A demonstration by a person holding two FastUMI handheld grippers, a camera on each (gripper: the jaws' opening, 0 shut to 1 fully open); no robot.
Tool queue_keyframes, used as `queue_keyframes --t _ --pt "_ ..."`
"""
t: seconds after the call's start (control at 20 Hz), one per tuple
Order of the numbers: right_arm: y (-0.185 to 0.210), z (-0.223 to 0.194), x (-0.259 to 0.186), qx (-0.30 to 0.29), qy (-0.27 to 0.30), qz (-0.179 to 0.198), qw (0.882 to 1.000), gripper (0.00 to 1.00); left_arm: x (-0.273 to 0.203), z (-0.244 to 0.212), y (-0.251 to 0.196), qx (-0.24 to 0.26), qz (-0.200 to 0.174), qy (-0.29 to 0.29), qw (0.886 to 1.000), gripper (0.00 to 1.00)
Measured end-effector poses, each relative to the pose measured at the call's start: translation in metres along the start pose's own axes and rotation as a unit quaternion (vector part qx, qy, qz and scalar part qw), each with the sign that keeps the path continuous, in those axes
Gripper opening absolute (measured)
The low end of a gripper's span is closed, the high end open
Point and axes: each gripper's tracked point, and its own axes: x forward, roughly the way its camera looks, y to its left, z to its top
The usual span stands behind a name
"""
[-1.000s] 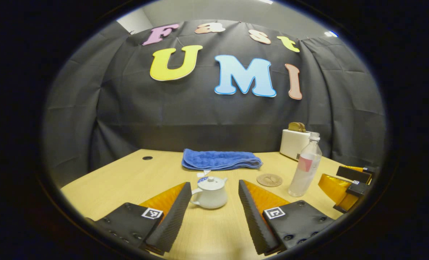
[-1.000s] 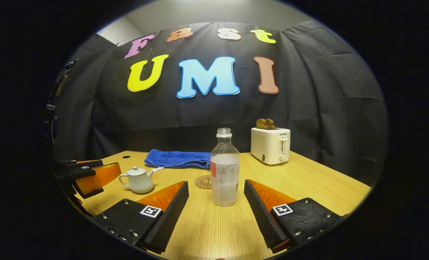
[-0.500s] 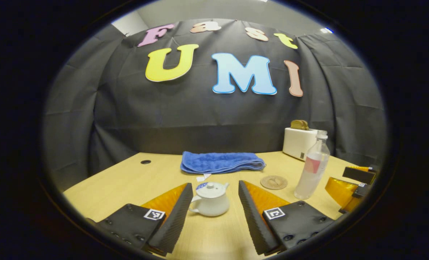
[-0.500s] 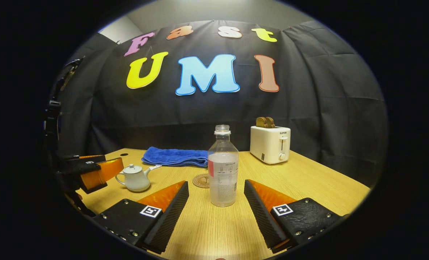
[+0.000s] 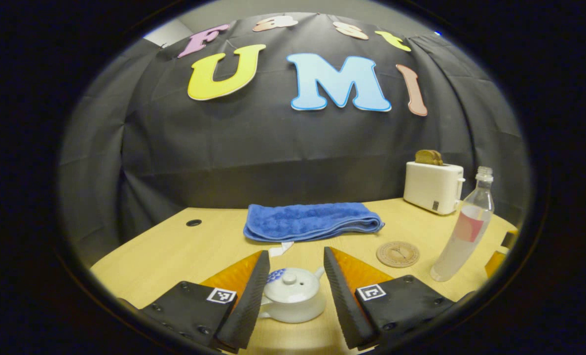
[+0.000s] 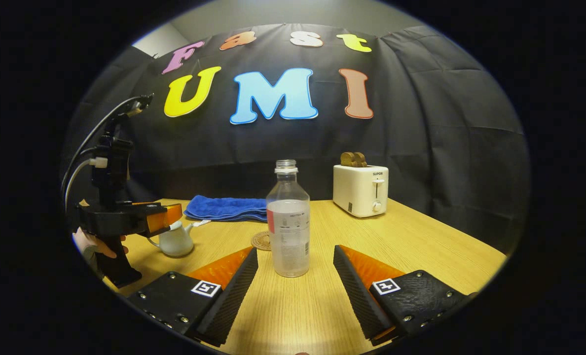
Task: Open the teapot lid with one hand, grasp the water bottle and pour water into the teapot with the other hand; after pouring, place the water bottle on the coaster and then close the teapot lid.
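Left gripper (image 5: 290,291) nearer, wide open astride lidded teapot (image 5: 293,301) (spout pointing away); right gripper (image 6: 295,281) open, empty.

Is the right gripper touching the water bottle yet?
Apart. The right gripper view shows bare table on both sides between the open right gripper and the water bottle.

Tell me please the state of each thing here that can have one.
teapot: lid on, standing between the left gripper fingers
water bottle: upright, uncapped, partly filled
coaster: bare
towel: folded
toaster: holds bread
right gripper: open
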Motion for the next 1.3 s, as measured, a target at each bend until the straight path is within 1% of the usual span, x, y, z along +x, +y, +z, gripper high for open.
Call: queue_keyframes --t 0.15,0.3,0.4,0.6,0.65,0.8,0.85,0.95,1.0,1.25,1.3 --pt "-0.010 -0.005 0.001 0.007 0.006 -0.008 1.000 0.96 0.007 -0.015 0.001 -0.007 0.006 0.018 1.000 0.79" --pt "-0.014 -0.008 0.002 0.012 0.011 -0.013 1.000 0.96 0.009 -0.017 0.003 -0.005 0.012 0.017 1.000 0.80" --pt "-0.015 -0.008 0.003 0.015 0.013 -0.015 1.000 0.96 0.010 -0.018 0.006 -0.006 0.016 0.016 1.000 0.70" --pt "-0.015 -0.010 0.004 0.017 0.014 -0.016 1.000 0.96 0.012 -0.017 0.006 -0.006 0.017 0.013 1.000 0.68" --pt "-0.015 -0.010 0.004 0.018 0.015 -0.016 1.000 0.96 0.013 -0.014 0.007 -0.004 0.020 0.000 1.000 0.67" --pt "-0.016 -0.009 0.003 0.020 0.014 -0.017 1.000 0.96 0.017 -0.016 0.008 0.012 0.034 -0.012 0.999 0.23" --pt "-0.017 -0.009 0.003 0.019 0.014 -0.019 1.000 0.96 0.013 -0.014 0.008 0.015 0.036 -0.012 0.999 0.17" --pt "-0.019 -0.009 0.004 0.018 0.013 -0.022 1.000 0.96 0.007 -0.007 0.010 0.011 0.040 -0.021 0.999 0.16" --pt "-0.021 -0.008 0.004 0.017 0.013 -0.023 1.000 0.96 0.013 -0.009 0.011 0.006 0.038 -0.025 0.999 0.07" --pt "-0.020 -0.011 0.004 0.018 0.016 -0.021 0.999 0.96 0.014 -0.007 0.009 -0.001 0.026 -0.029 0.999 0.06" --pt "-0.018 -0.010 0.004 0.016 0.016 -0.020 1.000 0.96 0.012 -0.004 0.009 -0.006 0.024 -0.028 0.999 0.07"
